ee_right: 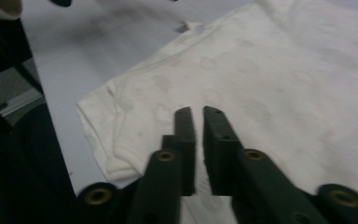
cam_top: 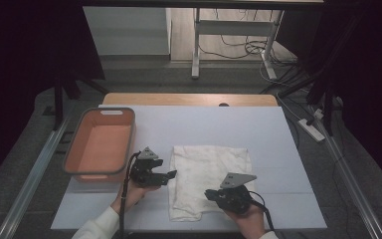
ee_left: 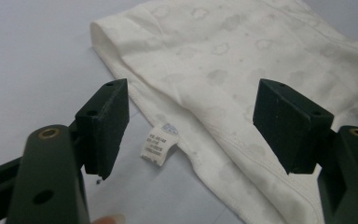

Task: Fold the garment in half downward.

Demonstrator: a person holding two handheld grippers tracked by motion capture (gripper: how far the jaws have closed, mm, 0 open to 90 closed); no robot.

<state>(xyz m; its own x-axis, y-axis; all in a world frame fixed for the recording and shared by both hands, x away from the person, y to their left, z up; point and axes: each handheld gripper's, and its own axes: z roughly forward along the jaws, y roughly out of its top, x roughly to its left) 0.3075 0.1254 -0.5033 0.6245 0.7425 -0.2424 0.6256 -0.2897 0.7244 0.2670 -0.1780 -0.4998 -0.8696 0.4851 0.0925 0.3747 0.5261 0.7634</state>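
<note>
White garment [cam_top: 210, 179] lying flat and folded on the white sheet [cam_top: 288, 164], near the middle, right of the orange bin [cam_top: 77, 149]. Already folded into a rough rectangle, with a small flap sticking out at the near left corner. Care label [ee_left: 158, 147] poking out from the left edge onto the sheet.

Left gripper [cam_top: 170, 175] hovering at the left edge of the garment, jaws spread wide, label and hem framed between them in the left gripper view; nothing held. Right gripper [cam_top: 208, 193] low over the near right part of the garment, jaws drawn almost together with only a thin slit between; no cloth visibly pinched, though contact with the fabric underneath hard to tell.

Judging by the layout: folding partly done, probably one more fold or a tidy-up of the near flap left, then likely a lift into the bin, which stands empty. Neither grasp made yet, so the next step not begun.
</note>
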